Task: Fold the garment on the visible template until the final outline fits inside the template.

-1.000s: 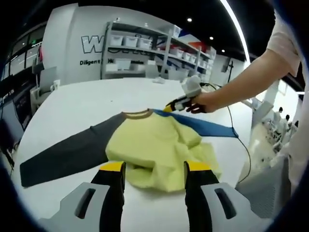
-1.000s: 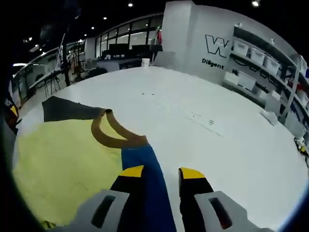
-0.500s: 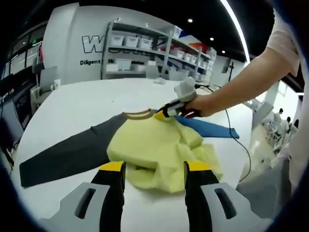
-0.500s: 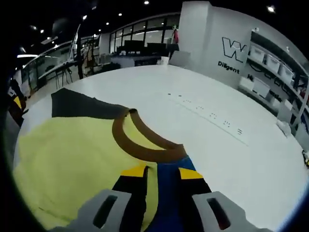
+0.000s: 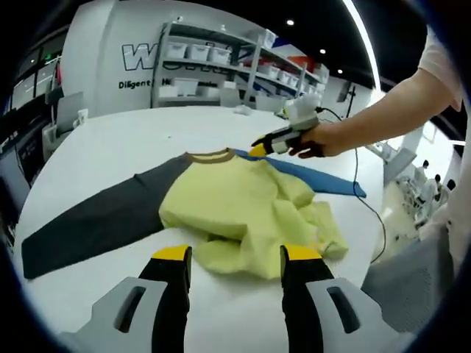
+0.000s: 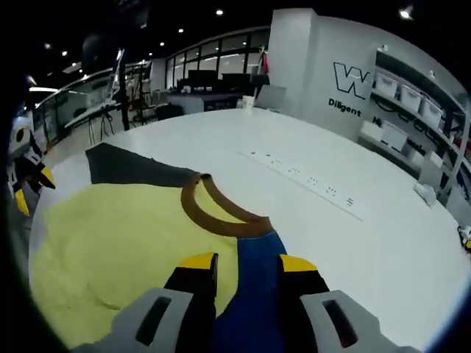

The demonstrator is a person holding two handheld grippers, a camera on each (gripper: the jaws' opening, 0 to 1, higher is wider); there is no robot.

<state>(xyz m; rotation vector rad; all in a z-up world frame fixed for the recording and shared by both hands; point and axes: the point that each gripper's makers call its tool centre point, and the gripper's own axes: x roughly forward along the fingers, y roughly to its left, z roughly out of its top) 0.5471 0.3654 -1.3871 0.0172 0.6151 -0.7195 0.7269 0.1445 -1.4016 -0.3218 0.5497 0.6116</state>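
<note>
A long-sleeved shirt lies on the smooth white worktop. Its body is soft pale-yellow knit, rumpled into loose folds and bunched at the near right edge. The round collar is a brown ribbed band at the far side. 1 sleeve, dark grey, stretches flat and long to the left; the other sleeve, blue, runs flat to the right.

In the left gripper view, the left gripper hangs just near of the shirt's crumpled hem, its 2 black jaws with yellow tips spread wide with nothing between them. Beyond the shirt, the right gripper is held in a person's hand over the blue shoulder, just right of the collar, its yellow tip pointing left; whether it touches the cloth cannot be told from here.

In the right gripper view, the right gripper has its yellow-tipped jaws set apart to either side of the blue sleeve, which runs between them up to the brown collar. Whether the jaws pinch the fabric I cannot tell. The yellow body spreads to the left, with the dark grey sleeve beyond it. The left gripper shows at the far left edge. A row of small dark marks dots the worktop.
</note>
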